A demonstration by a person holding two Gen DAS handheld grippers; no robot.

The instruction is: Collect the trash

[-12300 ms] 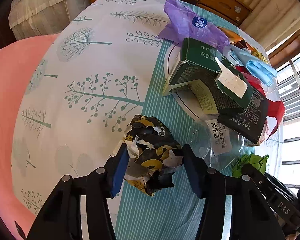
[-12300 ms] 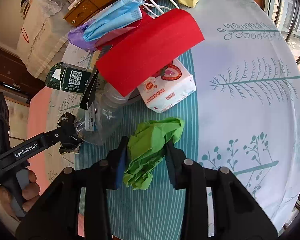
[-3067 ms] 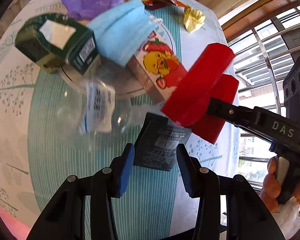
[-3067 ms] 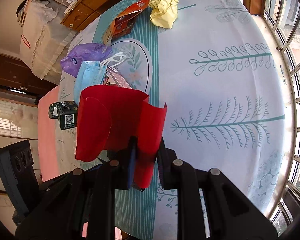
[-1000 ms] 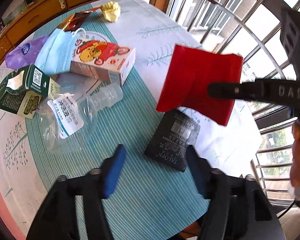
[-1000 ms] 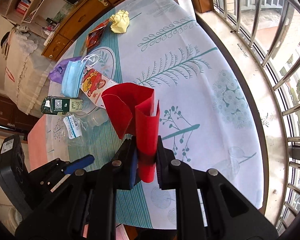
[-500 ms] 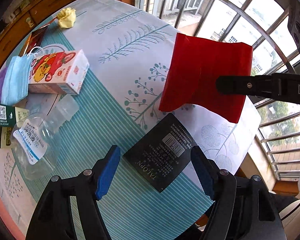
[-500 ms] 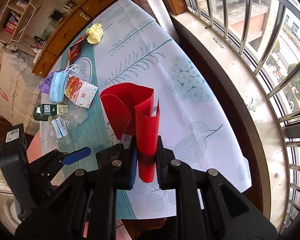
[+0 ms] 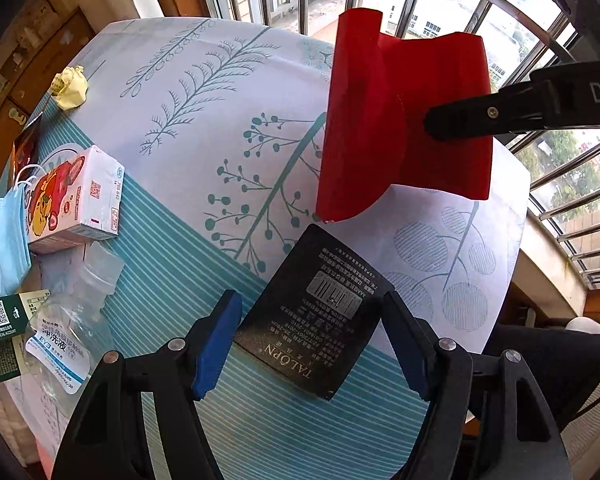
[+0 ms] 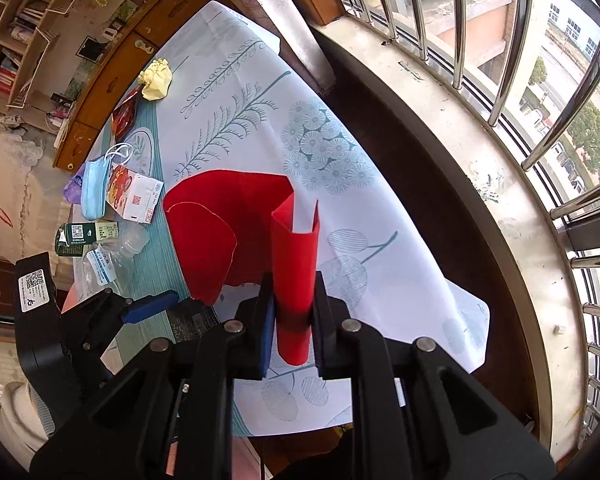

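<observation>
Red paper (image 10: 236, 236) pinched in right tongs (image 10: 294, 322); black packet (image 9: 316, 316) between spread left tongs (image 9: 310, 344)

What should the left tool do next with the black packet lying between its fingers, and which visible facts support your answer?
Probably close the left tool on the black packet. Its jaws stand wide open on either side of the packet, which lies flat on the tablecloth, not yet gripped. The right tool is already shut on the red sheet, so only the left is free.

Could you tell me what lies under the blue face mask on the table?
The blue face mask drapes over the strawberry carton's end and a purple bag; anything else beneath is hidden.
</observation>
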